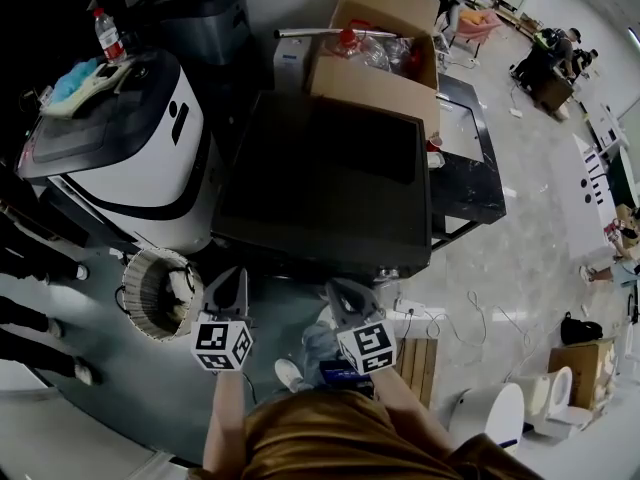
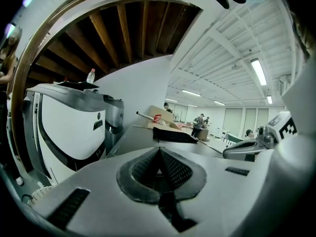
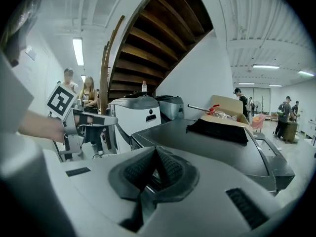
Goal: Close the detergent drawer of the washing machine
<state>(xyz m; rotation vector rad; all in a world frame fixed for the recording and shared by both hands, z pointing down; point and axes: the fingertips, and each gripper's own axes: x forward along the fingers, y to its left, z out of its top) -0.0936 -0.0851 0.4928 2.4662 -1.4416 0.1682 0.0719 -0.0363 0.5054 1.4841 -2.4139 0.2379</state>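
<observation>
A dark grey washing machine [image 1: 320, 183] stands in the middle of the head view, seen from above, and its flat top [image 3: 212, 144] runs away in front of the right gripper. I cannot make out a detergent drawer in any view. A white machine [image 1: 120, 148] stands to its left, also seen as the white machine [image 2: 69, 127]. My left gripper [image 1: 228, 290] and right gripper [image 1: 345, 293] hang side by side just short of the dark machine's front edge, touching nothing. The left gripper [image 2: 159, 154] is shut and empty. The right gripper [image 3: 155, 154] is shut and empty too.
A wicker basket [image 1: 155, 293] sits on the floor left of my left gripper. An open cardboard box [image 1: 380, 48] stands behind the dark machine, a black table [image 1: 470, 158] to its right. A bottle [image 1: 108, 33] stands on the white machine. Cables [image 1: 470, 323] lie at right; people's feet [image 1: 75, 273] at left.
</observation>
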